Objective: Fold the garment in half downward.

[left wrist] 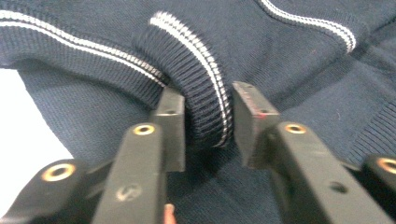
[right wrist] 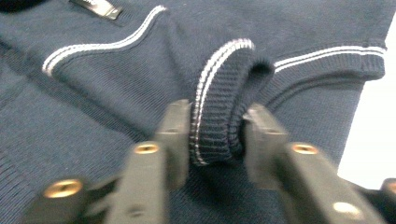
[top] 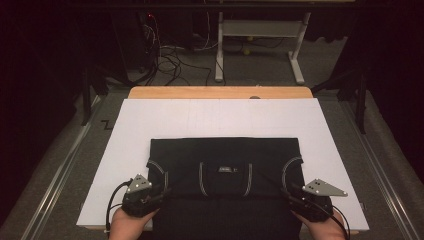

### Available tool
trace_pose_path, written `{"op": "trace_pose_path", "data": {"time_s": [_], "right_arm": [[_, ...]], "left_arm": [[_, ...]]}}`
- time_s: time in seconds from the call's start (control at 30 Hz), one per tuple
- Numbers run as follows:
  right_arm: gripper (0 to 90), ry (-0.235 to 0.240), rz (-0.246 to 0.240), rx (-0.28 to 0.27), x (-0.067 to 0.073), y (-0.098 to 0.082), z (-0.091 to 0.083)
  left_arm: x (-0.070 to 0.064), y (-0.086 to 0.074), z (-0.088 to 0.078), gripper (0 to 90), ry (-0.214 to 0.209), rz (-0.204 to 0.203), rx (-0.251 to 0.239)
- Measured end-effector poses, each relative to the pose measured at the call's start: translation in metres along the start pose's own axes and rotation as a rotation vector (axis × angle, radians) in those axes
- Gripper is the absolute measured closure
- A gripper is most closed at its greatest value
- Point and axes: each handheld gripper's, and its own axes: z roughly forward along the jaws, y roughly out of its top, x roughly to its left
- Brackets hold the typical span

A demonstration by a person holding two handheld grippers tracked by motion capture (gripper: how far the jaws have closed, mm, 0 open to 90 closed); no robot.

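A dark navy knit garment [top: 225,165] with white stripe trim lies folded on the white sheet [top: 220,115]. My left gripper [top: 162,192] sits at its near left corner. In the left gripper view, a ribbed sleeve cuff [left wrist: 205,70] stands between the jaws of the left gripper [left wrist: 208,100]; it rests against one pad with a gap to the other. My right gripper [top: 290,192] is at the near right corner. In the right gripper view, the other cuff [right wrist: 224,79] bulges, rounded and unpinched, between the jaws of the right gripper [right wrist: 217,112].
The white sheet covers a wooden table [top: 220,92] and stays bare beyond and beside the garment. A small label [top: 225,169] marks the garment's middle. Cables and a desk frame [top: 260,30] stand on the floor behind the table.
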Motion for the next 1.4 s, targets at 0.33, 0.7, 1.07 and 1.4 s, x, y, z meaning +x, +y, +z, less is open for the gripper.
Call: {"op": "trace_pose_path", "data": {"time_s": [0.33,0.7,1.07,1.4], "right_arm": [[34.6,0.007,0.050,-0.136,-0.003,0.018,-0.004],[40.8,0.030,-0.026,-0.115,0.016,0.068,0.032],[54.0,0.058,-0.035,0.054,0.031,0.088,0.081],[63.8,0.079,-0.037,0.163,0.035,0.082,0.100]], "left_arm": [[0.002,0.017,-0.006,35.2,0.014,-0.012,-0.138],[-0.019,0.091,0.043,33.5,0.005,0.033,-0.057],[-0.027,0.112,0.097,37.2,-0.024,-0.031,0.144],[-0.034,0.103,0.108,56.8,-0.012,0.018,0.176]]}}
